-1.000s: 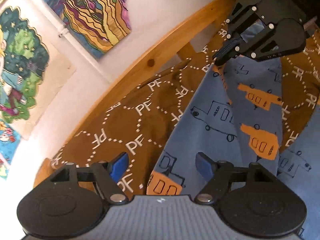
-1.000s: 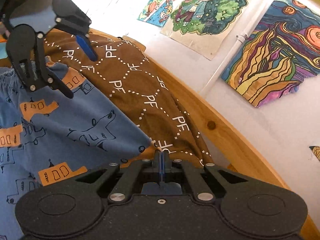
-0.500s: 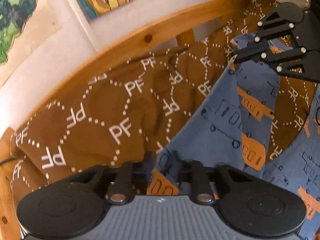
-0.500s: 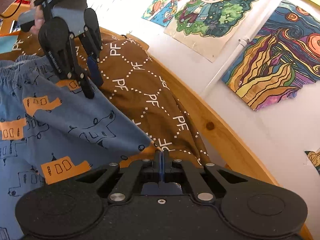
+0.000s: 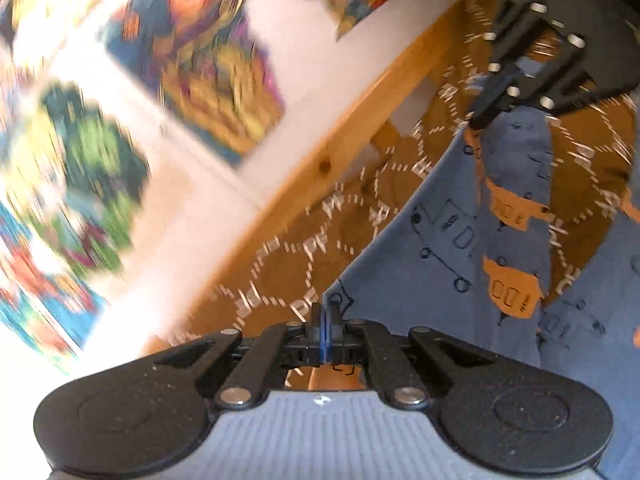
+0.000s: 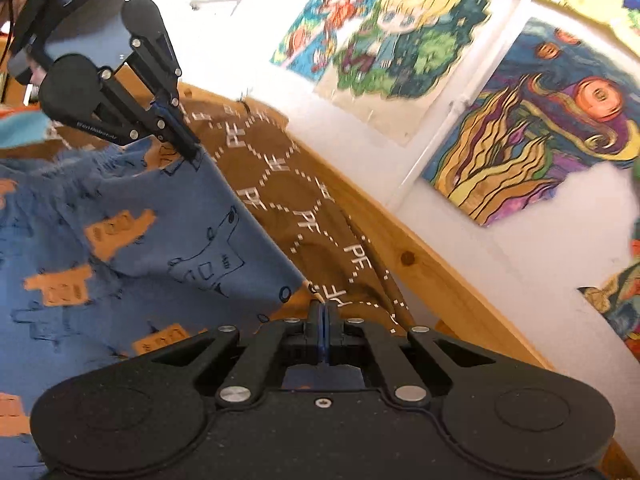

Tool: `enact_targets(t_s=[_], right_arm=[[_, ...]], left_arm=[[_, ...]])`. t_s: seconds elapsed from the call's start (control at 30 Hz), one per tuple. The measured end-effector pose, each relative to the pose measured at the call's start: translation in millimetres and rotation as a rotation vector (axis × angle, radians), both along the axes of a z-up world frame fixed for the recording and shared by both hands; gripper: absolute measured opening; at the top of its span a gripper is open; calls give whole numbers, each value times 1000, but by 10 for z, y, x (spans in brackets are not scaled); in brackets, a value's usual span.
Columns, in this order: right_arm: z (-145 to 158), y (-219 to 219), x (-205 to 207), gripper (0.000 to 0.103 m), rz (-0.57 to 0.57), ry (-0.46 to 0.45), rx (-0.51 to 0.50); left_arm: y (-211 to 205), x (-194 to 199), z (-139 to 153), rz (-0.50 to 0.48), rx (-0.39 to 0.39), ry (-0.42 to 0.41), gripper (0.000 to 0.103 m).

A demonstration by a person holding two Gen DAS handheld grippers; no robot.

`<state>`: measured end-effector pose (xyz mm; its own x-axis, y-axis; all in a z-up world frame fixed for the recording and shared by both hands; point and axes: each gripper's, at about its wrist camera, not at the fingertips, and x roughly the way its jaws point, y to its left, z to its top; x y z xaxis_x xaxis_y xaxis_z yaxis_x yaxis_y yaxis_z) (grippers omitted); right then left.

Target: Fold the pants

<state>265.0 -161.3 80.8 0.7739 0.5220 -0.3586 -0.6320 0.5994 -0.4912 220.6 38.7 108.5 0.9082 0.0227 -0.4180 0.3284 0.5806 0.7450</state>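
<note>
In your left wrist view, your left gripper (image 5: 325, 316) is pinching a corner of the blue pants (image 5: 404, 264), its jaws clamped tight on the cloth. The pants are stretching across a brown blanket (image 5: 280, 256) toward your right gripper (image 5: 478, 120), which is gripping another edge. The wall posters (image 5: 208, 64) are blurring

In your right wrist view, your right gripper (image 6: 323, 312) is clamping the pants (image 6: 160, 240) at a corner, while your left gripper (image 6: 194, 154) is holding the far edge beside a wooden rail (image 6: 432, 276)

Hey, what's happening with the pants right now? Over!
Left gripper shut on the blue pants edge. Right gripper shut on another corner. Pants stretched between them over brown blanket. Nothing in the way.
</note>
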Motion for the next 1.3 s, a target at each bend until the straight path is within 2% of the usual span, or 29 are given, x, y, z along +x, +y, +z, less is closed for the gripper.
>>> enact_targets(t_s=[0.1, 0.23, 0.33, 0.47, 0.53, 0.73, 0.9, 1.03, 1.13, 1.17, 1.2, 1.3], right_arm=[[0, -115, -325, 0, 1, -8, 22], [-63, -211, -811, 0, 9, -34, 8], [-204, -218, -1232, 0, 20, -56, -35], [-528, -153, -1655, 0, 35, -30, -94], [-720, -107, -1801, 0, 36, 3, -105], [-1119, -21, -1934, 0, -11, 136, -82], [-1170, -9, -1853, 1, -15, 175, -85], [-1225, 11, -1836, 4, -18, 186, -87], [-1257, 33, -1869, 13, -7, 170, -107], [-1263, 40, -1875, 17, -5, 163, -114], [-1272, 45, -1880, 18, -5, 156, -120], [-1294, 46, -1859, 24, -11, 147, -135]], left_arm=[[-101, -342, -39, -35, 42, -56, 0], [-136, -785, -223, -83, 78, -82, 0], [-119, -1019, -399, -96, 78, -50, 0], [-106, -1288, -706, -106, 115, 14, 0], [-95, -1364, -889, -102, 114, 64, 0], [-83, -1532, -1270, -92, 139, 111, 0], [-102, -1606, -1368, -114, 192, 116, 10], [-131, -1633, -1353, -130, 239, 104, 14], [-180, -1638, -1396, -135, 295, 74, 33], [-195, -1652, -1418, -136, 322, 52, 43], [-208, -1654, -1445, -144, 353, 31, 47], [-239, -1699, -1526, -191, 473, -10, 52]])
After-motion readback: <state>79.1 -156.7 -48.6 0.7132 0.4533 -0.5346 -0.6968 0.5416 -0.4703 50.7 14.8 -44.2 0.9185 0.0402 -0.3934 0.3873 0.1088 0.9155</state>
